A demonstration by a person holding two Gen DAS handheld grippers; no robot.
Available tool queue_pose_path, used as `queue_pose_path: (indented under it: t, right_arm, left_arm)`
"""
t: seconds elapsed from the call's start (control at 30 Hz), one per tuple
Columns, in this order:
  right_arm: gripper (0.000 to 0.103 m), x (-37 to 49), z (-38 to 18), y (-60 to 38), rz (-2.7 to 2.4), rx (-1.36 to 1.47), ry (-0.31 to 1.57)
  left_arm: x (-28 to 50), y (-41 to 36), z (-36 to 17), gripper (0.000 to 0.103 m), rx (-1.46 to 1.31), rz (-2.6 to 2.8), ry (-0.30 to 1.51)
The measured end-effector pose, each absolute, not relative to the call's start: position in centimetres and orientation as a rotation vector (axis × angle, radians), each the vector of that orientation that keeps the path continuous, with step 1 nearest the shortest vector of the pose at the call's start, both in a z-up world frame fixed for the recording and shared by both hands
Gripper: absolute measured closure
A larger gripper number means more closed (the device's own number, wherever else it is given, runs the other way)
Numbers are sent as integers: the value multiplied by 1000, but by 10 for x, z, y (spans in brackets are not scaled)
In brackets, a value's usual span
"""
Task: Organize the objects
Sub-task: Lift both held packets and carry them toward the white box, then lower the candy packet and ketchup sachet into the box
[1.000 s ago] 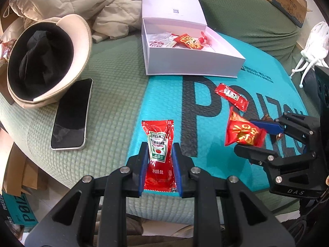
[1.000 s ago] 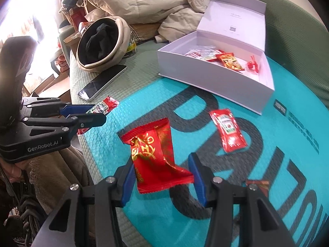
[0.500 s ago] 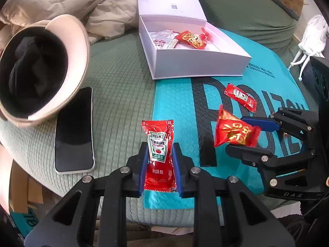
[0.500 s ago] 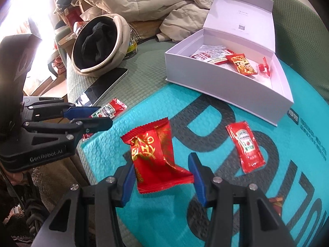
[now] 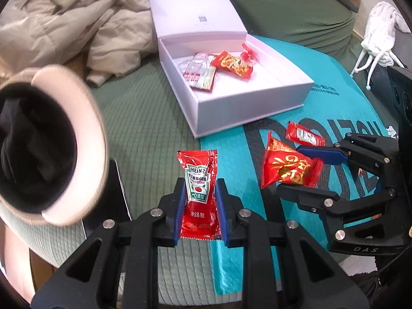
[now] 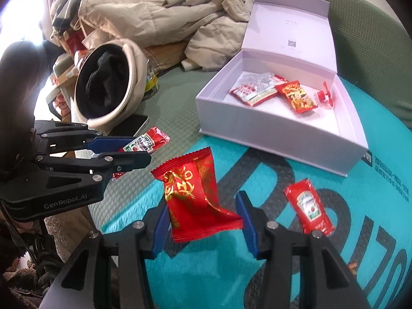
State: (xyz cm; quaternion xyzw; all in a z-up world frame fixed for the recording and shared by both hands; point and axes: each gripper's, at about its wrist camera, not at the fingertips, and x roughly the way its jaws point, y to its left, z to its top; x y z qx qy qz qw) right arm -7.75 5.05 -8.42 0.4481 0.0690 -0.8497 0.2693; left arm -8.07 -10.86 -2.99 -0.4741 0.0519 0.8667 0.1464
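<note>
My left gripper point(image 5: 199, 188) is shut on a red Heinz ketchup packet point(image 5: 198, 188), held upright above the green cover; the same packet point(image 6: 144, 143) shows in the right wrist view. My right gripper point(image 6: 202, 203) is shut on a red snack packet point(image 6: 195, 193) with gold print, lifted over the teal mat; that packet point(image 5: 285, 166) appears to the right in the left wrist view. An open white box point(image 6: 278, 131) lies ahead, holding several packets point(image 6: 296, 96). A second ketchup packet point(image 6: 309, 207) lies on the mat.
A beige hat point(image 6: 128, 77) with a dark lining and a phone point(image 6: 134, 125) lie to the left on the green cover. A beige jacket point(image 6: 154, 10) is piled behind. The teal mat point(image 6: 373, 180) runs to the right. A white cloth bag point(image 5: 381, 33) sits far right.
Both grippers have carried their packets toward the white box, which now looks nearer and larger. The hat and phone have slid left in the left wrist view. Both grips are unchanged.
</note>
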Motion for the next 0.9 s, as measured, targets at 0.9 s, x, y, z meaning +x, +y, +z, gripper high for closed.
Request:
queue_pose_path:
  t: [0.9]
  right_arm:
    - [53, -149, -29, 92, -2380, 1089, 230]
  left_arm:
    - [-156, -54, 18, 81, -1223, 2482, 229]
